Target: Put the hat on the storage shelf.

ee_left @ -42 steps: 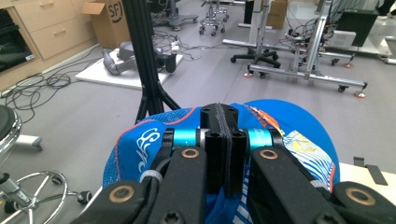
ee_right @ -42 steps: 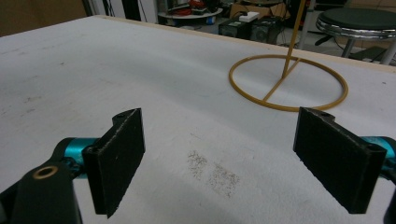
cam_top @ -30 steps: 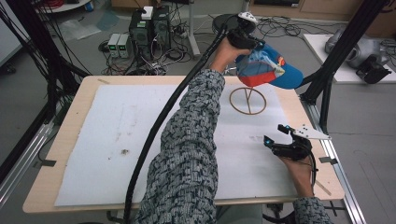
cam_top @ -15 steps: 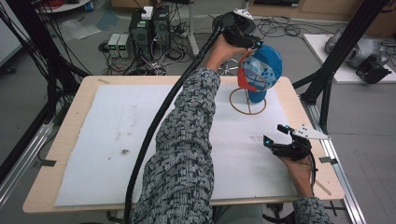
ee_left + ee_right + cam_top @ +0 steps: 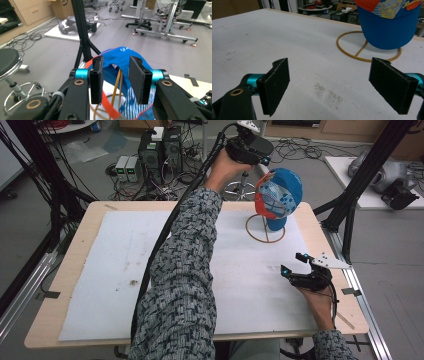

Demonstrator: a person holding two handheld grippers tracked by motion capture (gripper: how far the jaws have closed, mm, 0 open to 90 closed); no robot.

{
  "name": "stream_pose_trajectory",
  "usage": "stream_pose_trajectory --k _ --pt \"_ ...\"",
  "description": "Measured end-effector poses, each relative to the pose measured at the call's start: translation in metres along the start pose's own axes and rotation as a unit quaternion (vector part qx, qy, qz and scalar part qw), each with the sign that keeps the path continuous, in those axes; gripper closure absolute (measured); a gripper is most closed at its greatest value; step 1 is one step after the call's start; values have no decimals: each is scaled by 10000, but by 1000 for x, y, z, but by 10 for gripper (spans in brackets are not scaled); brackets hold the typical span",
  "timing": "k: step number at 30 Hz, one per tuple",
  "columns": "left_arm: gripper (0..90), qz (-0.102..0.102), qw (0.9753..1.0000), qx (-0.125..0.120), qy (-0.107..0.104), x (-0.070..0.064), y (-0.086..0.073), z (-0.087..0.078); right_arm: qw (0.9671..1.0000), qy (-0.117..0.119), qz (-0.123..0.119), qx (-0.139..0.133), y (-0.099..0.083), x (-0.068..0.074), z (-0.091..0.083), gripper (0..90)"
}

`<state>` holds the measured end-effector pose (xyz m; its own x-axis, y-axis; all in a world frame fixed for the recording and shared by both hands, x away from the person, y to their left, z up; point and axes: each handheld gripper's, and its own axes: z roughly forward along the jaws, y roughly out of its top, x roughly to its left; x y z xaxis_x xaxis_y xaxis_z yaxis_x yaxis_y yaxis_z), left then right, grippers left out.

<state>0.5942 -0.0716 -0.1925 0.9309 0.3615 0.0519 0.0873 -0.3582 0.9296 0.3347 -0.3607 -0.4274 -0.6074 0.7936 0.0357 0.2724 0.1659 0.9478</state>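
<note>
Cap (image 5: 278, 199) is now hung upright on the wire stand (image 5: 265, 227) at the table's far right; a second ago it was carried tilted. Left gripper (image 5: 116, 80) is parted just above it, released. Right gripper (image 5: 337, 87) rests wide apart, empty.

Lab room with a grey floor

Black cables (image 5: 65, 180) sprawl at upper left; computer boxes (image 5: 160, 150) stand top centre; a wheeled chair base (image 5: 140, 25) sits at the top.
</note>
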Motion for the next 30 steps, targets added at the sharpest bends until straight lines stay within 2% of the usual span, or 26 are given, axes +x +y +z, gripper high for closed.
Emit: stream_pose_trajectory --k 2,6,10,13,14,16,19,21,24,25,27,30 --pt "646 53 9998 -131 132 -1 -5 -9 10000 23 13 -19 0 0 1 160" --pt "618 -80 9997 210 46 3 -9 -23 10000 52 6 -42 1 1 3 161" --pt "593 -31 9990 418 152 3 -11 -38 9999 60 -9 -99 3 2 8 161" --pt "596 62 9990 201 389 0 -16 -51 9998 35 -87 -163 4 2 12 160" --pt "592 41 9990 226 391 1 -18 -55 9998 52 -31 -187 4 2 12 159" --pt "583 -12 9986 381 363 2 -20 -62 9997 46 -37 -221 5 0 13 159" --pt "537 -20 9975 596 381 0 -23 -73 9996 27 85 -275 6 -2 15 157" --pt "522 -20 9973 608 422 -1 -23 -76 9995 6 96 -302 7 -2 16 150" --pt "518 71 9973 304 668 -6 -28 -89 9994 -26 133 -319 8 -2 17 141" --pt "502 -26 9972 359 655 -5 -30 -93 9993 -28 143 -354 8 -3 19 137" --pt "486 -70 9967 508 636 -6 -32 -100 9993 -26 157 -345 9 -3 19 135" --pt "479 68 9956 489 793 -11 -36 -111 9992 -43 168 -356 10 -2 21 129"
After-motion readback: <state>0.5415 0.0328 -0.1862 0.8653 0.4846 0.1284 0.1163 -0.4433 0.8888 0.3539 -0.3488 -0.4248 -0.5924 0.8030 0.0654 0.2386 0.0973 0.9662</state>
